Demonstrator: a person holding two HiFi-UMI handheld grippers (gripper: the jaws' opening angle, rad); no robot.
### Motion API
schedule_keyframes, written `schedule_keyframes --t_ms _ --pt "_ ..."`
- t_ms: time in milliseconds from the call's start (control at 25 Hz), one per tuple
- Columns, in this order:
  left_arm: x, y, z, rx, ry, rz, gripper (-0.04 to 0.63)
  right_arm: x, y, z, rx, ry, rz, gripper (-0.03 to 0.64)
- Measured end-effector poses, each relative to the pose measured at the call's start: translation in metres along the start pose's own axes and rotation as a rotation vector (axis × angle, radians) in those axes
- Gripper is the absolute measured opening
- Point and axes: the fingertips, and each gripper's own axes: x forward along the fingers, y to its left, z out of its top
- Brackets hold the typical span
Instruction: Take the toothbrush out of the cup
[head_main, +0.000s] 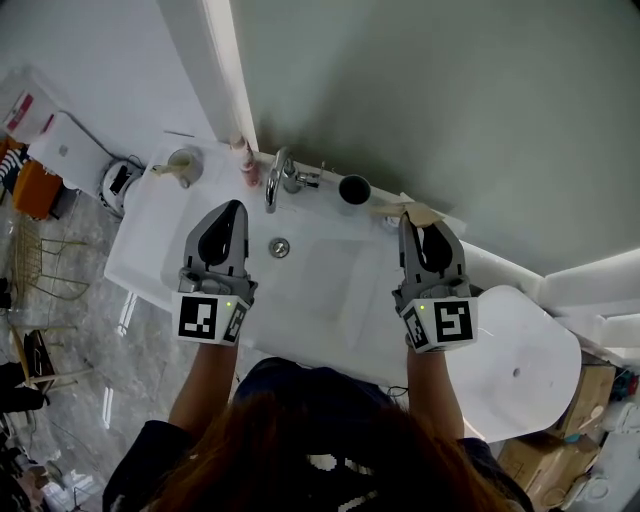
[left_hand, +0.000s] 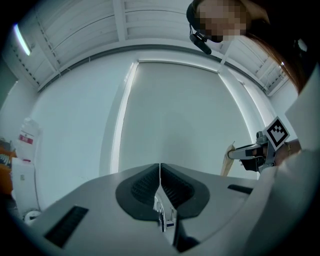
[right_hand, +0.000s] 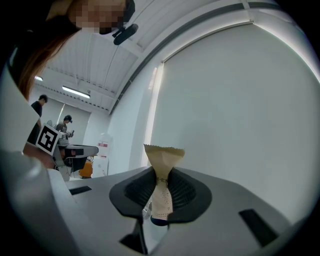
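My left tongs (left_hand: 160, 169) are closed. Their ribbed black pads meet along a thin line with nothing between them, and they point roughly level toward the pale wall.

My right tongs (right_hand: 161, 176) are clamped on the toothbrush (right_hand: 163, 159), a slim thing in a tan paper wrapper. Both pads press on the wrapper's narrow waist. Its wider end, with a zigzag-cut edge, sticks out beyond the tips, and a dark end shows behind the pads, nearer to me. There is small print on the paper, but I cannot read it.

In the head view both tongs are over the white ceramic washbasin (head_main: 330, 300), side by side and well apart. The left pair is near the basin's left side and the right pair is at its right edge. The round black cup (head_main: 354, 189) stands on the back rim, ahead of my right tongs and a little to their left. It is apart from the toothbrush, which is in my grip beside the cup and not in it.

The chrome tap (head_main: 276, 178) is just ahead of my left tongs and slightly to their right. A slim pink bottle (head_main: 247, 160) stands beyond the tap. Farther left along the rim, ahead of those tongs and to their left, is a small pale holder (head_main: 181, 164).

From the left gripper view, my right tongs appear off to the right, with the tan wrapper jutting from their tips.
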Motion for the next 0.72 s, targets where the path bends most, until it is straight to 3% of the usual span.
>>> schedule_keyframes --t_ms 360,720 --pt "-0.021 -0.003 0.003 0.019 0.002 0.081 0.025 0.001 0.008 0.006 0.012 -0.033 0.079 0.086" --pt "-0.079 0.012 0.001 0.046 0.022 0.246 0.025 0.014 0.061 0.002 0.035 -0.058 0.273 0.086"
